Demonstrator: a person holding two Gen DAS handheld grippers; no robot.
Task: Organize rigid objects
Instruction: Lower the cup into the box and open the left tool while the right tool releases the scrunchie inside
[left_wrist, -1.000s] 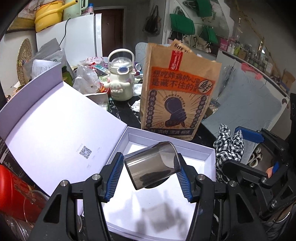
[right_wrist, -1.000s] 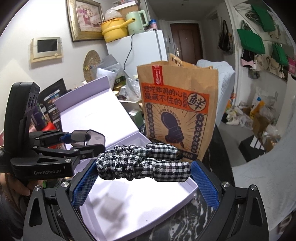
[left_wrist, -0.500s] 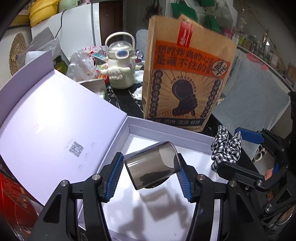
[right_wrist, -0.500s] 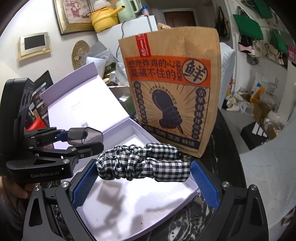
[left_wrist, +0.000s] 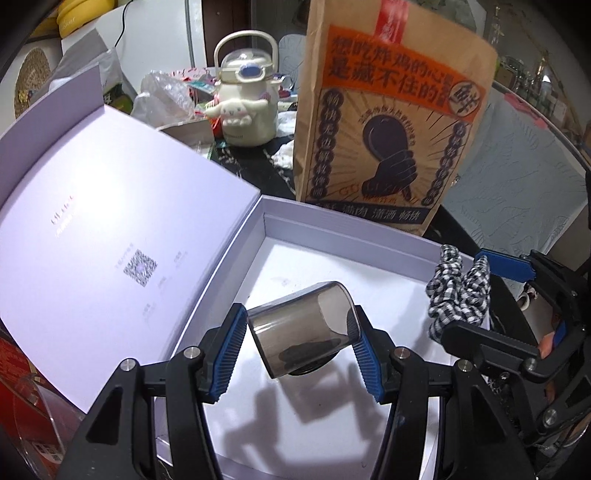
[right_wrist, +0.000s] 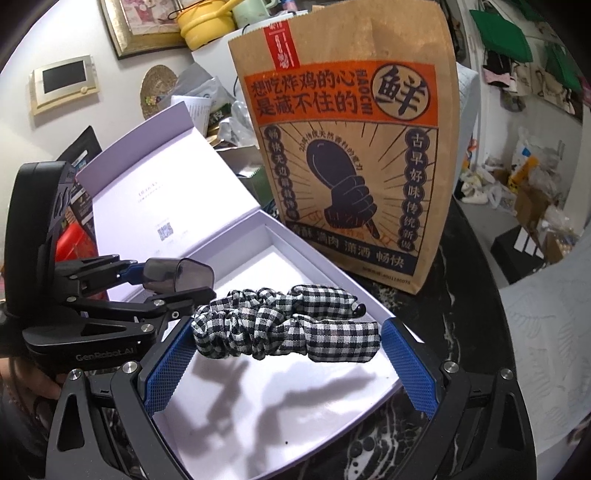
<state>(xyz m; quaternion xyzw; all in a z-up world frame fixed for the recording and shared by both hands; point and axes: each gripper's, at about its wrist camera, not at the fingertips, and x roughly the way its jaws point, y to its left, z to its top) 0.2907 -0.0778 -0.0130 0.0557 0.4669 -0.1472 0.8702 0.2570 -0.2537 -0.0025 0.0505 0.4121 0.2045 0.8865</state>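
Both loads hang over the open white cardboard box (left_wrist: 369, 236).
Left gripper (left_wrist: 299, 349) clamps the tilted smoky translucent plastic cup (left_wrist: 301, 332), nearer the box's middle; right gripper (right_wrist: 286, 354), closed on the black-and-white checked fabric hair clip (right_wrist: 288, 325) held crosswise, is over the right edge.

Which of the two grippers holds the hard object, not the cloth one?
The left gripper: it clamps the smoky transparent plastic cup; the right gripper holds a checked fabric scrunchie.

Cup and scrunchie held over an open box

A smoky see-through cup (left_wrist: 301, 328) hangs tilted above the white box (left_wrist: 332, 229), whose lid lies open to the left; a black-and-white checked scrunchie (right_wrist: 288, 326) stretches sideways above the box's right edge.
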